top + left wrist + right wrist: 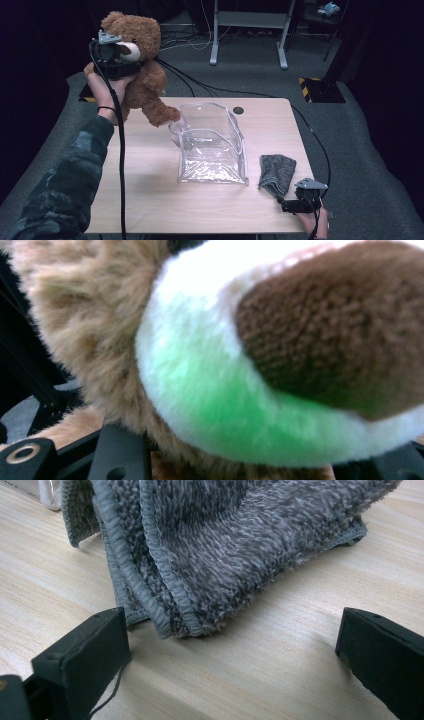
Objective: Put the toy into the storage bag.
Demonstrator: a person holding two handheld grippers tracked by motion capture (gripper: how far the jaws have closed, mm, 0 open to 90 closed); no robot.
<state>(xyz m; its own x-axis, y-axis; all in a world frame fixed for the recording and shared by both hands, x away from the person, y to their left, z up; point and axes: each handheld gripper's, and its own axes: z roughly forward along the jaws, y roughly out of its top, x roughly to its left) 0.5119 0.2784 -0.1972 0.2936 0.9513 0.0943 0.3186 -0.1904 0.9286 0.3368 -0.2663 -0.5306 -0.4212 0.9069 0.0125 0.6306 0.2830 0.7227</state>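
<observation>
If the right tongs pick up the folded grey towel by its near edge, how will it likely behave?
The folded grey terry towel would probably droop and unfold, since its stacked layers look loose. Its fuzzy pile should grip well rather than slip. Pushed across the pale wooden table, it likely bunches instead of sliding.

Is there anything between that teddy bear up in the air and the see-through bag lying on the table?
Nothing visible stands in the way. The left tool holds the teddy bear above the table's far left corner, one leg hanging by the clear plastic bag. The grey folded cloth lies on the bag's other side, before the open right tool.
</observation>
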